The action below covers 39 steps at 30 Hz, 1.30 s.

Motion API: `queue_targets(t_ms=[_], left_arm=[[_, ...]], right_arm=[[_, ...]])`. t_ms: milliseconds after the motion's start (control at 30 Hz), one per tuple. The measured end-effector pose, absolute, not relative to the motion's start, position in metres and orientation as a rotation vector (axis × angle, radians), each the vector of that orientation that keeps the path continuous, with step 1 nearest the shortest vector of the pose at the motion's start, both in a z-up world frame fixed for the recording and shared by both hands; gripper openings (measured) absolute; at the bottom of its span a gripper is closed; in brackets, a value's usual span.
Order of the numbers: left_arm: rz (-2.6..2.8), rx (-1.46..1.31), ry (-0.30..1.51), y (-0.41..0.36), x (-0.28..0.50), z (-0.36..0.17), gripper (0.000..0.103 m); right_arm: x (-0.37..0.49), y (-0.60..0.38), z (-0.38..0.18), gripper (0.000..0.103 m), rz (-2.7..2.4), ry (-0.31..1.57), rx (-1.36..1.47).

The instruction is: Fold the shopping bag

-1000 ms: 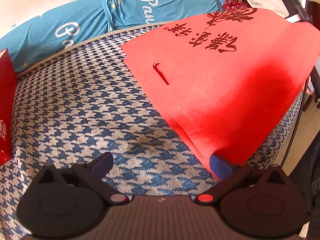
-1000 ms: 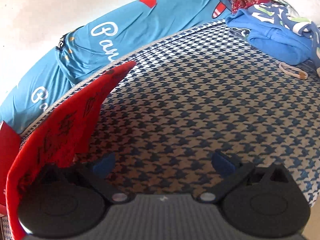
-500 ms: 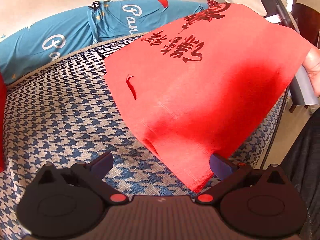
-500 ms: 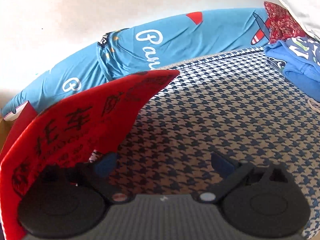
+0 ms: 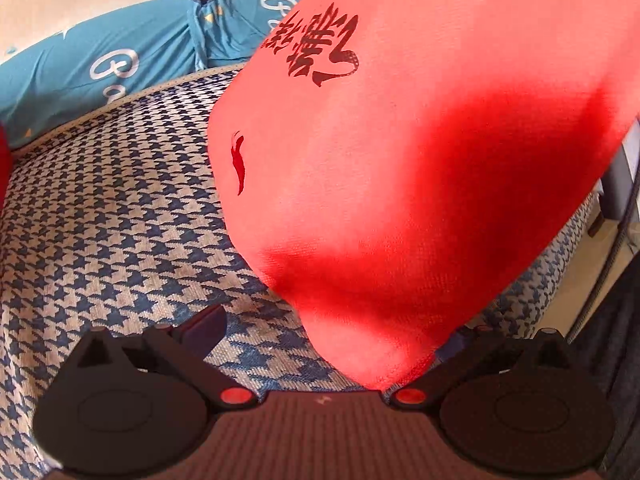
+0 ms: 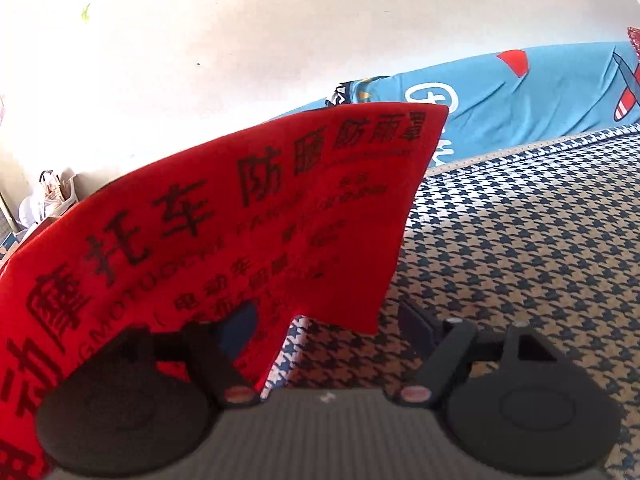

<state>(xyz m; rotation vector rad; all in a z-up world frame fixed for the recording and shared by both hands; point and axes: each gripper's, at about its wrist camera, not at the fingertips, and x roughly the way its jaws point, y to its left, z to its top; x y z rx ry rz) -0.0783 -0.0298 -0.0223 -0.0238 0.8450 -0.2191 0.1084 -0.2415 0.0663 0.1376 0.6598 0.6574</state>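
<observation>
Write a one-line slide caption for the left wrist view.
Red shopping bag lifted above the houndstooth cover, drooping between the open left gripper.

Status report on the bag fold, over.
Left gripper open, red shopping bag corner between jaws. Right gripper closing just now, bag edge between, not pinched. Bag raised off bedspread. No obstruction seen.

Both wrist cameras sit low and close over the houndstooth bed cover (image 5: 100, 220), facing the far blue bolster (image 6: 540, 96); the lifted red shopping bag (image 5: 400, 160) appears in both
</observation>
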Motion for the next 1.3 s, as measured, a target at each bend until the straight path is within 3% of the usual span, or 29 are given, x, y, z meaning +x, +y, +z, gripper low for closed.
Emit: queue_targets(t_ms=[433,1300], left_arm=[[-0.049,-0.119,0.796,-0.005,-0.069,-0.017,0.102],[0.29,-0.41,0.708,0.075,-0.064,-0.003,0.102]], right_arm=[[0.105,-0.218,0.065,0.078,0.734,0.651,0.118],[0.097,-0.184,0.072,0.092,0.791,0.61,0.106]])
